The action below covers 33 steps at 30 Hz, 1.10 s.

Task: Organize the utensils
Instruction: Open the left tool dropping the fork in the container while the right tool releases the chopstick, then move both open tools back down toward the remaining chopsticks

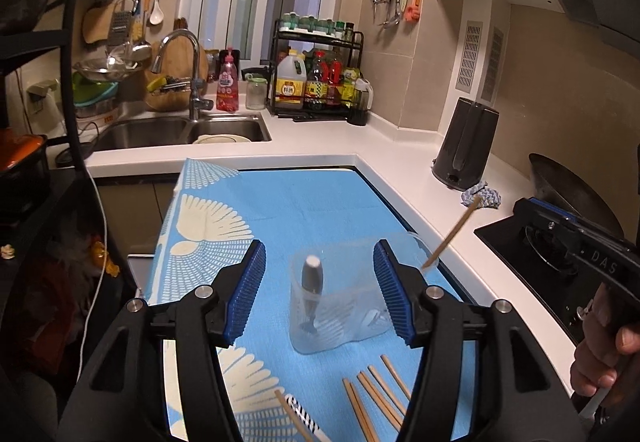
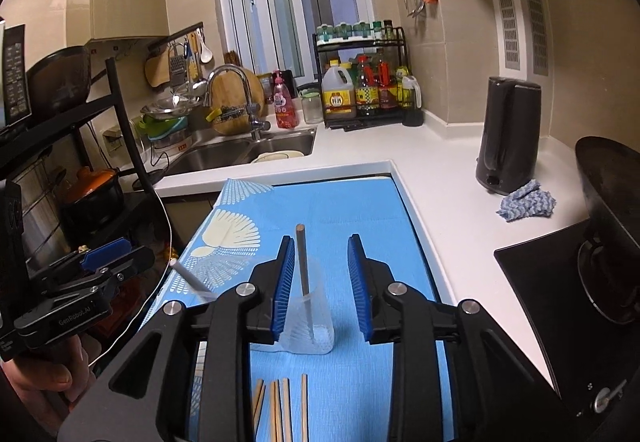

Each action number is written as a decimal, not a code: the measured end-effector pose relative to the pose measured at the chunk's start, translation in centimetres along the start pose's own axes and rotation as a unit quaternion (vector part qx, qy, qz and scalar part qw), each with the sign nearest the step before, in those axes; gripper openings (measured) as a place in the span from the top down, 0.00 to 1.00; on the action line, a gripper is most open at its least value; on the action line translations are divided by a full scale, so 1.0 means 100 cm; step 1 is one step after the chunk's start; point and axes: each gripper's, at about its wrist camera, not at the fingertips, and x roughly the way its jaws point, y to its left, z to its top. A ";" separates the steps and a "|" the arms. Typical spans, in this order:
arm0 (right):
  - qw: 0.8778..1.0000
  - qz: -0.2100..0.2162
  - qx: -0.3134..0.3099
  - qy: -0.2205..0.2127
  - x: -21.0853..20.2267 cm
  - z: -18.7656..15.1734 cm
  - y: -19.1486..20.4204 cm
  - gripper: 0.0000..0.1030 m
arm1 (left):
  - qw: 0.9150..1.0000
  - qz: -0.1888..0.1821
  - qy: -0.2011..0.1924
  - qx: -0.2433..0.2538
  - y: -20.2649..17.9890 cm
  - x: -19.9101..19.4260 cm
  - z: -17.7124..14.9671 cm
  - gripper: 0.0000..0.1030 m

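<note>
Two grippers, both spread with nothing pinched: the left gripper [image 1: 320,292] frames the clear cup [image 1: 344,306] on the blue cloth [image 1: 304,201], the right gripper [image 2: 318,282] likewise. One chopstick [image 2: 302,262] stands in that cup; loose chopsticks [image 1: 376,398] lie at six o'clock of it.

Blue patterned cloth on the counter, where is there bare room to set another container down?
The blue patterned cloth is bare behind the clear plastic container, up to the counter edge near the steel sink. The white countertop left of the black kettle is also free. The near edge is crowded with loose wooden chopsticks.
</note>
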 end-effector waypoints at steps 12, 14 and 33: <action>1.000 0.013 -0.006 0.007 -0.055 -0.094 0.005 0.72 | 0.999 0.034 -0.002 -0.005 -0.012 -0.056 -0.080 0.46; 1.000 0.012 0.000 0.014 -0.057 -0.111 0.005 0.72 | 0.999 0.035 0.006 -0.005 -0.014 -0.059 -0.095 0.46; 0.998 0.006 -0.001 0.066 -0.058 -0.223 -0.001 0.84 | 0.998 0.054 0.026 -0.006 -0.024 -0.077 -0.213 0.54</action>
